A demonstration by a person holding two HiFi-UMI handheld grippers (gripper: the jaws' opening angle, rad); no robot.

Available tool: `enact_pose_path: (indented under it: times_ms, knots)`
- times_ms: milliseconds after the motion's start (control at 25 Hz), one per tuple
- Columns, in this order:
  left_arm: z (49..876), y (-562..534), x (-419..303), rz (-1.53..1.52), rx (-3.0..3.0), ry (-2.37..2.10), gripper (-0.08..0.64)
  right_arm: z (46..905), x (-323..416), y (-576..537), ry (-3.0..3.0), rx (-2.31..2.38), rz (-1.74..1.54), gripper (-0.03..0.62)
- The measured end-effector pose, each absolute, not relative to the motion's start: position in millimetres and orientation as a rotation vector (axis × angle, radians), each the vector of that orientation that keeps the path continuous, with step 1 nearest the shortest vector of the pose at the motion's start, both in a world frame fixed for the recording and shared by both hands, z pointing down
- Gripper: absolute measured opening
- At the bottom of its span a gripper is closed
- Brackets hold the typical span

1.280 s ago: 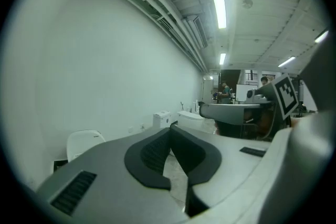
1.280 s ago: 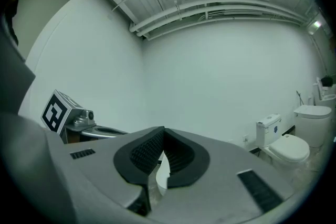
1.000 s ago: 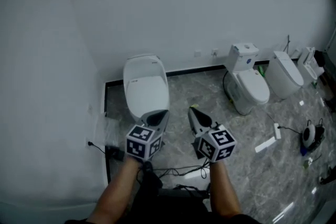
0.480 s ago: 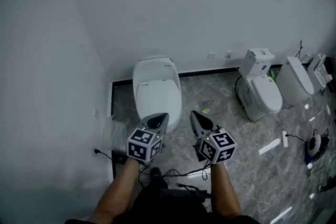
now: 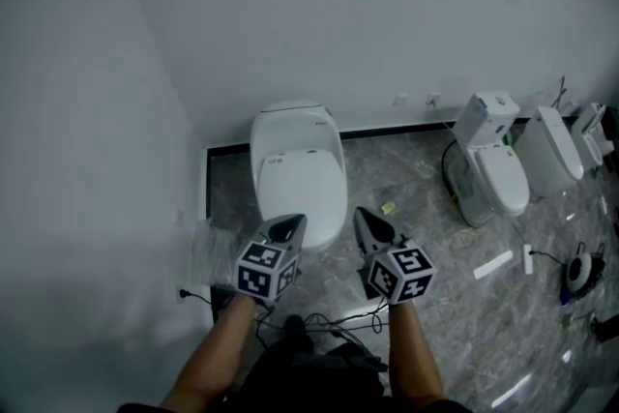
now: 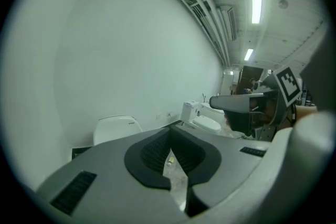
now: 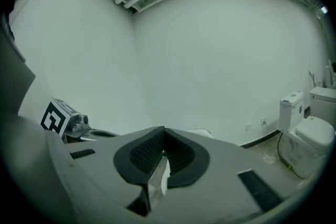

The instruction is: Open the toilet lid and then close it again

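A white toilet [image 5: 298, 171] stands in the corner against the back wall, its lid down flat. My left gripper [image 5: 287, 227] is shut and empty, and its tip lies over the bowl's front edge in the head view. The right gripper [image 5: 368, 225] is shut too, over the floor just right of the bowl. In the left gripper view the toilet [image 6: 116, 128] shows beyond the closed left gripper [image 6: 170, 152], still some way off. From the right gripper view only the toilet's top [image 7: 202, 134] peeks over the shut right gripper [image 7: 163, 157].
Two more white toilets [image 5: 495, 164] [image 5: 553, 150] stand along the wall to the right. Black cables [image 5: 329, 319] run over the marble floor by the person's feet. A small yellow scrap [image 5: 388, 207] and a white strip [image 5: 493, 264] lie on the floor. The side wall is close on the left.
Both grippers have moved forward toward the corner toilet and stayed shut. The toilet now sits nearer and more central in the head view, and the other toilets have slid right.
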State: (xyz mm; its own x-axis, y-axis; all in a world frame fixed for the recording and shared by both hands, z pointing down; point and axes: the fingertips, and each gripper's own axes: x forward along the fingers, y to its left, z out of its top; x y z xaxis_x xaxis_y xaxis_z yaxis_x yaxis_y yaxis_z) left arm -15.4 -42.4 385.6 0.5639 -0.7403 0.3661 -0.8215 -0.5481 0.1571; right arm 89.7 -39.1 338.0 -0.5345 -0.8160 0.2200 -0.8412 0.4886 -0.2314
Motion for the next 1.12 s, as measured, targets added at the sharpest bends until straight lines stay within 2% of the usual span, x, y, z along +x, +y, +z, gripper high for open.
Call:
enact_pose_path:
  times_ms: [600,1120]
  knots:
    - [479.6,-101.1,-55.6,0.467,2.275,-1.414,0.006,442.9,76.9,-109.6,-2.536,1.304,0.671,0.011]
    - [670.7,-110.8,-78.7,0.607,1.941,-1.430,0.008,610.7,87.0,-153.9,-2.345,1.253,0.838,0.012]
